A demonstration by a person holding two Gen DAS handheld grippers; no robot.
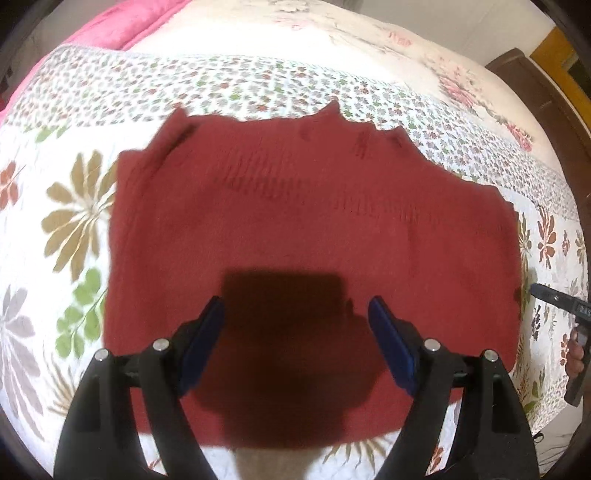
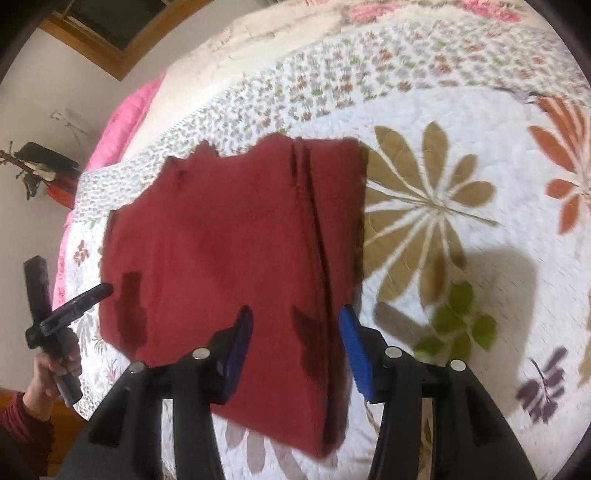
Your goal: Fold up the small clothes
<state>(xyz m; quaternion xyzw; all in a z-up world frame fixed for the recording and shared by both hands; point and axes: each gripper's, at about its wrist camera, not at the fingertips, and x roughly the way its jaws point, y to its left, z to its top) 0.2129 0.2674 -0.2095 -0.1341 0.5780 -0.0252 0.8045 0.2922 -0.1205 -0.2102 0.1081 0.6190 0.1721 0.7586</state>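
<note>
A dark red knit garment (image 1: 295, 206) lies folded flat on a floral quilt (image 1: 66, 221). In the right wrist view the garment (image 2: 221, 240) shows stacked folded layers along its right side. My left gripper (image 1: 295, 332) hovers open above the near part of the cloth, casting a dark shadow on it, with nothing between its blue pads (image 1: 205, 339). My right gripper (image 2: 297, 350) is also open, over the garment's layered edge and gripping nothing. Each gripper shows in the other's view: the right one (image 1: 561, 302) at the garment's right side, the left one (image 2: 74, 306) held by a hand (image 2: 48, 369).
The quilt (image 2: 461, 184) spreads over a bed, with bare quilt on the garment's right in the right wrist view. A pink blanket (image 1: 122, 26) lies along the far edge. Dark wooden furniture (image 1: 535, 85) stands at the far right, and a wall with a wooden frame (image 2: 85, 48) is behind.
</note>
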